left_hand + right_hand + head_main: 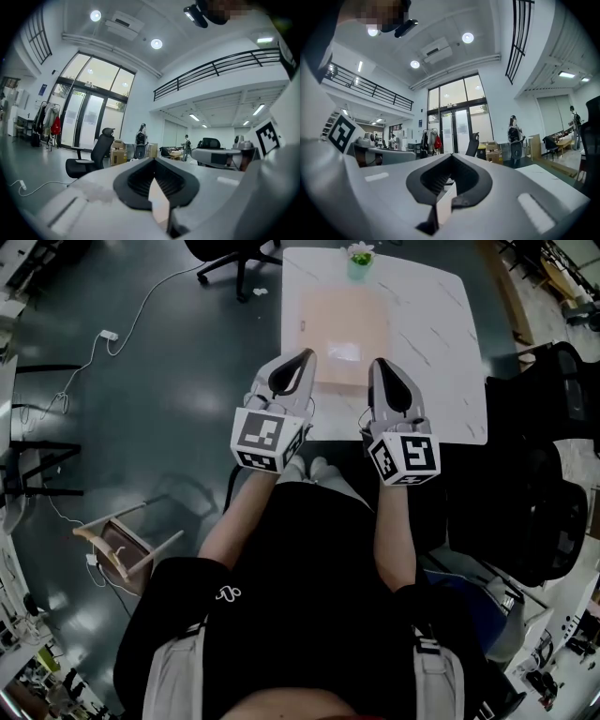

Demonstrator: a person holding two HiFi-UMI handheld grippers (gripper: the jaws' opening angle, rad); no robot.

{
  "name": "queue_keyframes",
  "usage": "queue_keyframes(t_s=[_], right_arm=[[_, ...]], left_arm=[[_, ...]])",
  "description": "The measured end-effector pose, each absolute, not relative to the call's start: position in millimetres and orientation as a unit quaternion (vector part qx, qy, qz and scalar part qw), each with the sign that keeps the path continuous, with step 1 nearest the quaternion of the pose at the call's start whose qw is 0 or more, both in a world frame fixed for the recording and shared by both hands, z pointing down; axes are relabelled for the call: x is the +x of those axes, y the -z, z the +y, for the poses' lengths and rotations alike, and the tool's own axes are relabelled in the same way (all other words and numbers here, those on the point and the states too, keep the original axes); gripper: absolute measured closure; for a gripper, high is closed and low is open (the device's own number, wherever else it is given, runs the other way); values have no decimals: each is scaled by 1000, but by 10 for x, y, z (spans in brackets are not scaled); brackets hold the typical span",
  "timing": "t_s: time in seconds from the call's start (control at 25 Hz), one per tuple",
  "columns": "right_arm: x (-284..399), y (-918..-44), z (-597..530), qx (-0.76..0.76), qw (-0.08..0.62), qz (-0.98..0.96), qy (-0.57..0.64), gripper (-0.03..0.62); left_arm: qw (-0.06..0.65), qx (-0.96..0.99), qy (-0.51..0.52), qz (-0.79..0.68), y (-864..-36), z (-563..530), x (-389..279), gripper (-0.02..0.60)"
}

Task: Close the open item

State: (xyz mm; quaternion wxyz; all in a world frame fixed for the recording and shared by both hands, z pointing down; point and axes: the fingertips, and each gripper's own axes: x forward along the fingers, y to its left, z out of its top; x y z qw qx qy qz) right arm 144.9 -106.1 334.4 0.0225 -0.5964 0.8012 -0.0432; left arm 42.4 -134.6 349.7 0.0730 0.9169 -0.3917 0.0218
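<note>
In the head view a flat peach-coloured rectangular item (342, 334) lies on a white marble table (441, 343) ahead of me. I cannot tell from here whether it is open. My left gripper (305, 354) and right gripper (378, 362) are held side by side over the table's near edge, apart from the item. Both point forward, their jaws together with nothing between them. The left gripper view shows my left gripper (154, 161) shut, tips meeting, aimed level across a hall. My right gripper (452, 157) looks the same in the right gripper view.
A small potted plant (359, 259) stands at the table's far edge. A black office chair (234, 259) is beyond the table's left corner and dark chairs (544, 474) stand at the right. A wooden chair (122, 540) and a cable with a plug block (108, 336) lie on the dark floor at left.
</note>
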Motion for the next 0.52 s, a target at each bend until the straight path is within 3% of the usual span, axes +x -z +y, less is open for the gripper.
queue_keyframes(t_s=[0.52], right_arm=[[1430,-3373,-1170,-567,8,823,37,605]], left_arm=[[79,902,-13,-423,-3532,-1379,448,581]])
